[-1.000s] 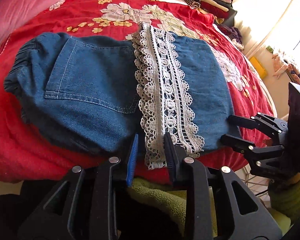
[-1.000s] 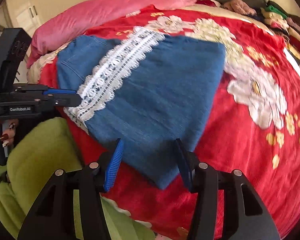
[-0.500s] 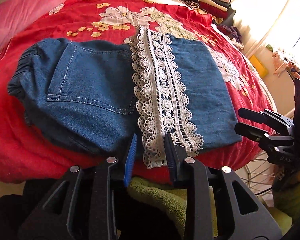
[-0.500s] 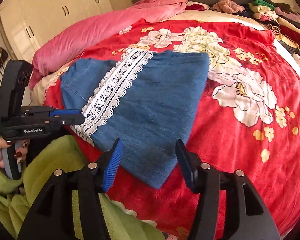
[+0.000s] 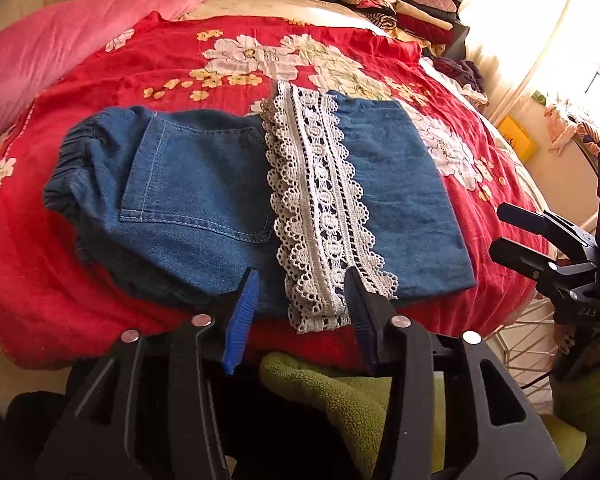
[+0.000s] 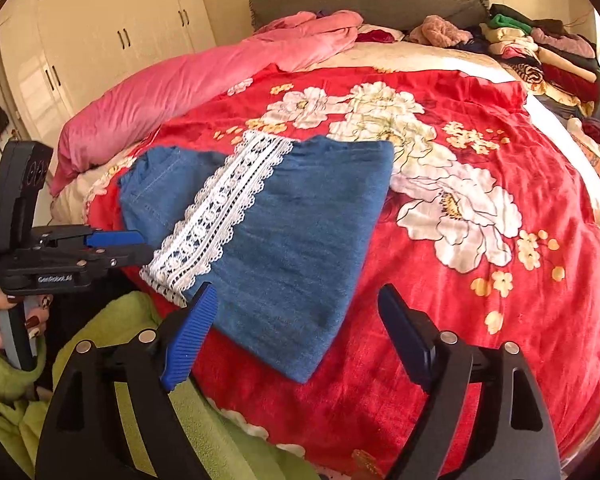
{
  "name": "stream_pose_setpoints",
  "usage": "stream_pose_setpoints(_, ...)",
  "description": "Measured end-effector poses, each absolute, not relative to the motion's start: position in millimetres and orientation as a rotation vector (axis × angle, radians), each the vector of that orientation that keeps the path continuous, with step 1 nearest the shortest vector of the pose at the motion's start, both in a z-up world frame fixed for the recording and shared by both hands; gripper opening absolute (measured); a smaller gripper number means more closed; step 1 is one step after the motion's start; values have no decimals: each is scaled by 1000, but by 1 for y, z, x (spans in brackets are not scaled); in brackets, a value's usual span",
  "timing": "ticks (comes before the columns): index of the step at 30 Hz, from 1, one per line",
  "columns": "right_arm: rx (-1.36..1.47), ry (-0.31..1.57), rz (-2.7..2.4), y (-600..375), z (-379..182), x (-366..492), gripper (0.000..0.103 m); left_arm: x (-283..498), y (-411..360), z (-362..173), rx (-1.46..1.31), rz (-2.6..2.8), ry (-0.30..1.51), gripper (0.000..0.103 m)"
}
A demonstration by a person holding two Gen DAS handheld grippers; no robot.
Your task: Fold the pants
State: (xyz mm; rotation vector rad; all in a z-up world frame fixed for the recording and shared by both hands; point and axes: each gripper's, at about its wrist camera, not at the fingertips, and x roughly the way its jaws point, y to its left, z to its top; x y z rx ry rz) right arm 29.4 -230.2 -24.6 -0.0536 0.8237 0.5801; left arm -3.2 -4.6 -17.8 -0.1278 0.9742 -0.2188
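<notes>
Red floral bedspread (image 6: pixel 440 332) under folded denim pants (image 5: pixel 228 200), near the bed's front edge. Could slump off that edge if nudged. Lace hem (image 5: pixel 324 216) liable to snag on ribbed pads. Left tool (image 5: pixel 300 300) and right tool (image 6: pixel 296 332) spreading, gripping nothing.

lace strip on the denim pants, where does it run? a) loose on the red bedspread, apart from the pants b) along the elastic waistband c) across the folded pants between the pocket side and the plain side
c: the lace strip crosses the folded denim pants, with the back pocket on one side and plain denim on the other.
</notes>
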Motion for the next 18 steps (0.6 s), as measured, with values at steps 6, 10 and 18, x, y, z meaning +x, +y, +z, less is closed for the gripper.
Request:
stream_pose_setpoints(6, -35, 790, 552, -236, -15, 28, 93, -8, -3, -5, -108, -202, 936, 56)
stream_pose_setpoints(10, -33, 779, 543, -237, -10, 28, 93, -11, -3, 3, -88, -180, 909, 69)
stream_pose_setpoints(18, -44, 745, 539, -231, 4, 27, 93, -16, 8, 16, -68, -121, 867, 92)
